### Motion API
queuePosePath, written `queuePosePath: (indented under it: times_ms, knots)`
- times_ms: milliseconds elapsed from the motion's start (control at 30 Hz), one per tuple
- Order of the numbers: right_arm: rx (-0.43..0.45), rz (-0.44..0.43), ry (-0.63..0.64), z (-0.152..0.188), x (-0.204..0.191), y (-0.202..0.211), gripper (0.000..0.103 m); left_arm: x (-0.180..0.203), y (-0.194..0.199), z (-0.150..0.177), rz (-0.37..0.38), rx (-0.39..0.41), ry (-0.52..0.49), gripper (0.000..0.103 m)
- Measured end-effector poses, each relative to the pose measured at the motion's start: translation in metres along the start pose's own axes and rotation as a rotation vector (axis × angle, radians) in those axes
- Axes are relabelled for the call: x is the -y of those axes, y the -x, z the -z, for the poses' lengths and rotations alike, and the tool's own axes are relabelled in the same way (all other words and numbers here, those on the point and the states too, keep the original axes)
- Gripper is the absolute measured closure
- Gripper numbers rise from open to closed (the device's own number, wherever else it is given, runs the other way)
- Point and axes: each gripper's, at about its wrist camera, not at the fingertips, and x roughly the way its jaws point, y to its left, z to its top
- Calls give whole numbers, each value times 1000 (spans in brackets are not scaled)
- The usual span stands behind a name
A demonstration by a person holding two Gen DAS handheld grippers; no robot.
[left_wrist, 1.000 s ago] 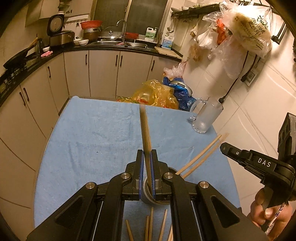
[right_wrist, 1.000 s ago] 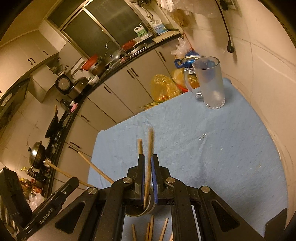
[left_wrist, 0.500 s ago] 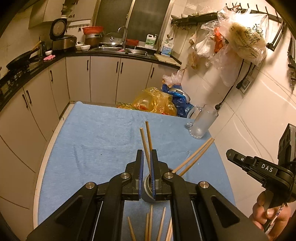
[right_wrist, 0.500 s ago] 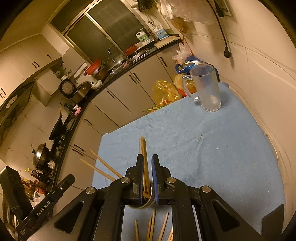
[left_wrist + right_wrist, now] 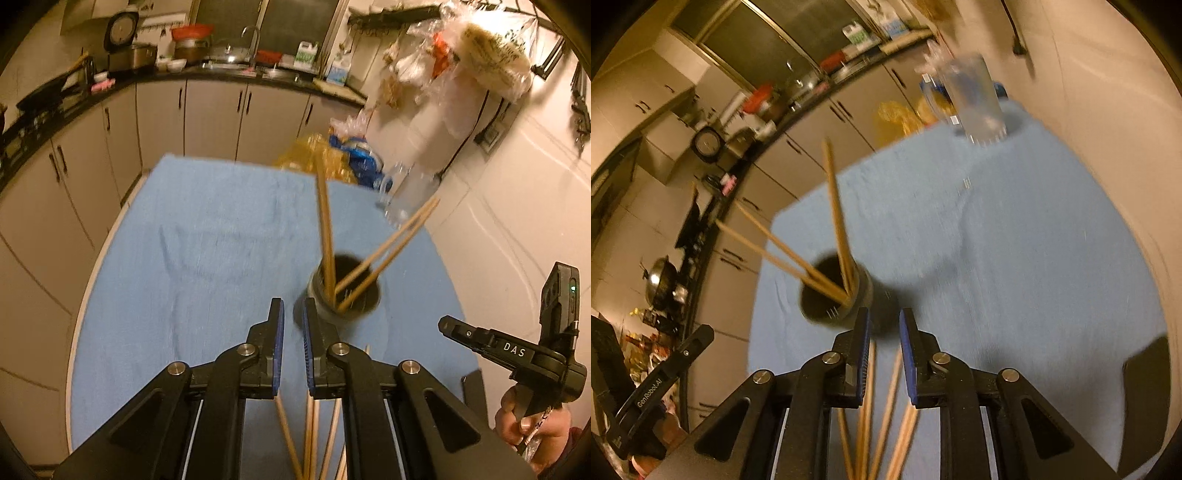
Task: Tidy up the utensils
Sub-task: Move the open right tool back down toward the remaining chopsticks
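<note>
A dark round cup (image 5: 343, 291) (image 5: 834, 295) stands on the blue cloth (image 5: 184, 258) and holds two pairs of wooden chopsticks. One pair (image 5: 325, 221) (image 5: 836, 214) stands nearly upright, the other (image 5: 391, 243) (image 5: 768, 243) leans outward. My left gripper (image 5: 293, 314) sits just left of the cup, its jaws a thin slit apart and empty. My right gripper (image 5: 884, 325) is just right of the cup; its jaws are opening and nothing is between them. Several loose chopsticks (image 5: 310, 435) (image 5: 886, 406) lie on the cloth under both grippers.
A clear glass mug (image 5: 402, 195) (image 5: 975, 107) stands at the table's far right corner, with yellow and blue plastic bags (image 5: 317, 155) behind it. A tiled wall runs along the right side. A hand (image 5: 532, 424) grips the other tool's handle at the lower right.
Both grippers let go of their chopstick pairs, which now stand in the cup. Both have drawn back and down, so the cup lies ahead of the fingertips.
</note>
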Motion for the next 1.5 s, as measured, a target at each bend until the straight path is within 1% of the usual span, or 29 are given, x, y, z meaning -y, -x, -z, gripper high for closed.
queuePosePath:
  times_ms: [167,267,333,500,733,1200,1400,1500]
  knots:
    - [-108,48,-22,34,18,-26,86,-17,-19,38,-9,-92,29,94]
    - [-156,79,-36,51,24,-37,86,-24,-34,60,-11,-159,37,94]
    - [-178,91,-40,59,27,-41,86,-28,-41,72,-21,-183,38,94]
    - [-210,110,-19,72,28,-47,86,-32,-52,94,-17,-240,50,94]
    - [-246,119,-18,83,32,-54,86,-20,-61,104,-11,-266,29,94]
    - [-259,103,-6,79,32,-66,86,-10,-70,109,-15,-290,8,94]
    - [-255,98,7,73,23,-82,86,-4,-89,110,-38,-296,-11,94]
    - [-265,109,17,72,19,-93,86,-3,-93,112,-47,-300,-22,94]
